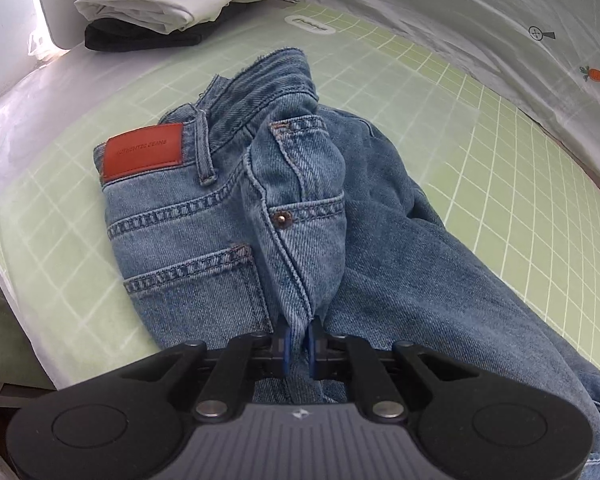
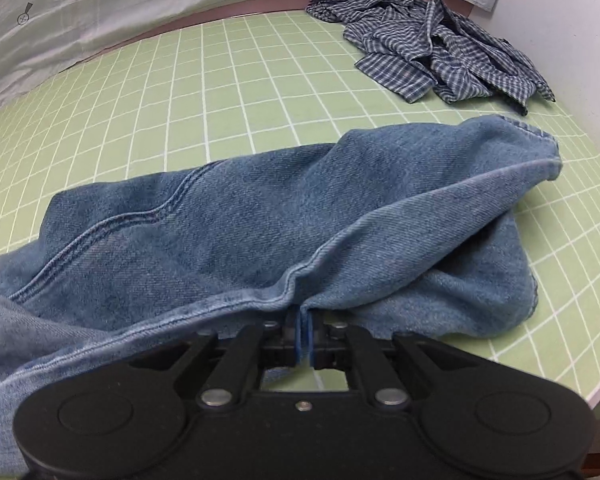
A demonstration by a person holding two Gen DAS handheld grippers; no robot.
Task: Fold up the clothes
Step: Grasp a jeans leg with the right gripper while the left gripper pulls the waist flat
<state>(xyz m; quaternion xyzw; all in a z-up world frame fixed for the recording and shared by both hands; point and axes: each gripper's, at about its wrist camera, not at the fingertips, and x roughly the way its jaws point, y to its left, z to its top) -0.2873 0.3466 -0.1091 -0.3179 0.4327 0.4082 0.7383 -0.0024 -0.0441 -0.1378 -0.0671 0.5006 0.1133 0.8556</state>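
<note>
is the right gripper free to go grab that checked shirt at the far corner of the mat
Probably not yet. The right gripper is shut on a fold of the jeans, so it must let go first. Past that, the green mat lies bare between the jeans and the crumpled checked shirt.

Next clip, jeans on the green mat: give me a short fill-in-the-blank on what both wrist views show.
1. The left gripper is shut on a fold of the ____.
2. The patch on the waistband is coloured ____.
3. The crumpled shirt beyond the right gripper has a ____ pattern.
4. The grid mat under the clothes is ____.

Missing words: jeans; orange; checked; green
</note>
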